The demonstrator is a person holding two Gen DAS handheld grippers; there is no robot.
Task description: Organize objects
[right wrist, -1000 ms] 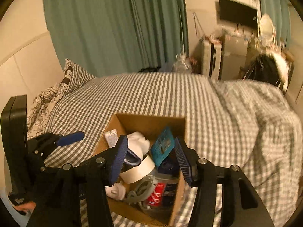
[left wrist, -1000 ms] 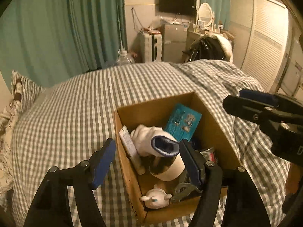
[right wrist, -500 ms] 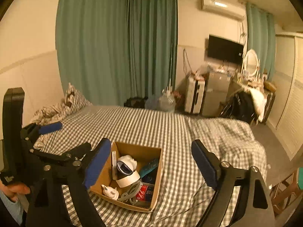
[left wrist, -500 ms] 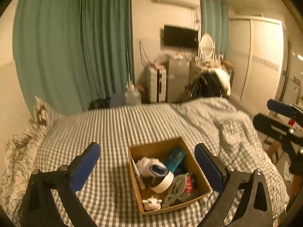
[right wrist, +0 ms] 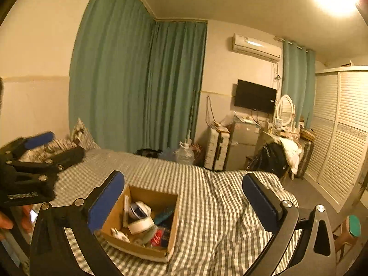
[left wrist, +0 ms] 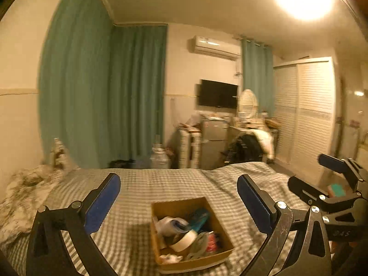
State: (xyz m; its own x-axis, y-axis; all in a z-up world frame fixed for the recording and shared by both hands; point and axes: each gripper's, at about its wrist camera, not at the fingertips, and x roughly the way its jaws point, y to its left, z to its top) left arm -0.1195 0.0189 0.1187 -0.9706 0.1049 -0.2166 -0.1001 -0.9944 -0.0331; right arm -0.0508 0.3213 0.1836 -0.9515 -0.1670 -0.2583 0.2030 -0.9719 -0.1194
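Cardboard box (left wrist: 191,234) of mixed items, including a tape roll (left wrist: 184,241) and a white glove (left wrist: 171,224), sat on the checked bed (left wrist: 161,184). Left gripper (left wrist: 178,203) and right gripper (right wrist: 184,197) hung above it, jaws wide apart, empty.

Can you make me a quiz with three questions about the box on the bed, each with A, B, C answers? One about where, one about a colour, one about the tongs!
1. Where does the cardboard box sit?
A. on the checked bed
B. on the floor
C. on a chair

2. What colour are the curtains?
A. red
B. teal green
C. white

3. How are the right tongs?
A. shut on a roll of tape
B. open and empty
C. shut on the box

Answers: 1 A, checked cover lies all around the box. 2 B, they hang green behind the bed. 3 B, the two blue pads stand wide apart with nothing between them.
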